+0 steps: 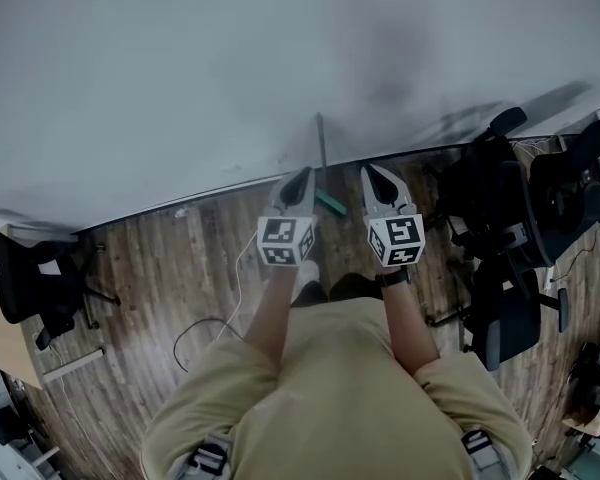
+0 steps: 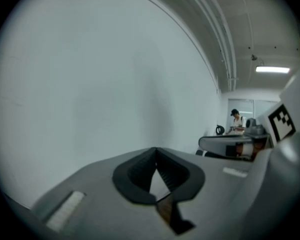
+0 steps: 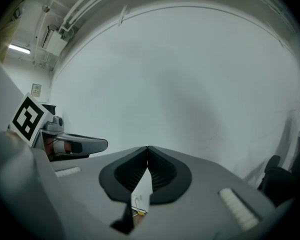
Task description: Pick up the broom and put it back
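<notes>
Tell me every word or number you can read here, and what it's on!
No words or numbers are readable anywhere.
Black-and-white square patterns on the white cube of the grey left gripper and the matching cube of the grey right gripper: codes, not letters.
Small pale paper notice on the white wall: too small to read.

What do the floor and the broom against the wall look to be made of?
Floor: brown planks with visible grain and a dull sheen, so wood or wood-look laminate. Broom: its thin, straight grey handle is likely metal or hard plastic, but it is too small to tell. Its green head looks like moulded plastic.
</notes>
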A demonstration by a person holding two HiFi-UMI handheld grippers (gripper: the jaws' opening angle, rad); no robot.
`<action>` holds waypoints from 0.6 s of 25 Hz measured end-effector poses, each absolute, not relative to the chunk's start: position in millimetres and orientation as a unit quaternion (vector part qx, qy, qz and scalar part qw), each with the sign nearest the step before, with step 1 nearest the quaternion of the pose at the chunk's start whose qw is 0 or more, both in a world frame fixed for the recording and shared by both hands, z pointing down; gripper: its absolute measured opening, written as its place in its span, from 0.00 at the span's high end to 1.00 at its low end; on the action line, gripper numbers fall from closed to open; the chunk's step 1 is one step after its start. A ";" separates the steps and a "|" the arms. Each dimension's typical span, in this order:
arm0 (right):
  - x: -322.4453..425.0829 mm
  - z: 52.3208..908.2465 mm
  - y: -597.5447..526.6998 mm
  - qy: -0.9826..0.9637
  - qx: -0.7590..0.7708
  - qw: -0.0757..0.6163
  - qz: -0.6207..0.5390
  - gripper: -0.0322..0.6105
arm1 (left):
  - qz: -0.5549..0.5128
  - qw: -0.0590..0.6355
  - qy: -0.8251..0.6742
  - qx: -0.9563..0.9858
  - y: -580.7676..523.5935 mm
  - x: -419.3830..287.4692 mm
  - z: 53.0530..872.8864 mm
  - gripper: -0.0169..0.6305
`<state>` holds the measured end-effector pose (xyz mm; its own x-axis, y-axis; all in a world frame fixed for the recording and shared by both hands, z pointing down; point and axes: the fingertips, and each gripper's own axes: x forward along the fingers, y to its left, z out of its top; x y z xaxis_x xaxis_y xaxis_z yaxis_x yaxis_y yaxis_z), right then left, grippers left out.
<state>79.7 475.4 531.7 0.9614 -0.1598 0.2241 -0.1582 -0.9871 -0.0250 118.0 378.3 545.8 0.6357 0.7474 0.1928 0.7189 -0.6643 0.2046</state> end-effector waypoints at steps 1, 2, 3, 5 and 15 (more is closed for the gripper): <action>87.4 540.3 472.4 0.082 -0.989 0.005 -0.126 0.94 | 0.141 0.060 0.401 0.903 374.5 128.8 552.6 0.97; 93.8 550.0 469.6 0.085 -0.986 0.006 -0.143 0.94 | 0.153 0.066 0.396 0.903 371.7 137.7 560.0 0.97; 98.4 560.7 467.7 0.088 -0.983 0.007 -0.161 0.94 | 0.165 0.071 0.393 0.902 370.4 144.0 568.1 0.97; 105.7 582.0 466.7 0.093 -0.977 0.007 -0.192 0.93 | 0.186 0.076 0.390 0.898 372.1 151.6 585.0 0.97; 160.1 681.8 488.4 0.114 -0.952 0.045 -0.280 0.87 | 0.273 0.052 0.385 0.880 400.7 183.1 666.6 0.97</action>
<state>160.1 488.4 681.8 0.8168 -0.2426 0.5235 -0.1924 -0.9699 -0.1493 183.1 400.7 666.6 0.5540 0.7060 0.4411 0.6489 -0.6982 0.3024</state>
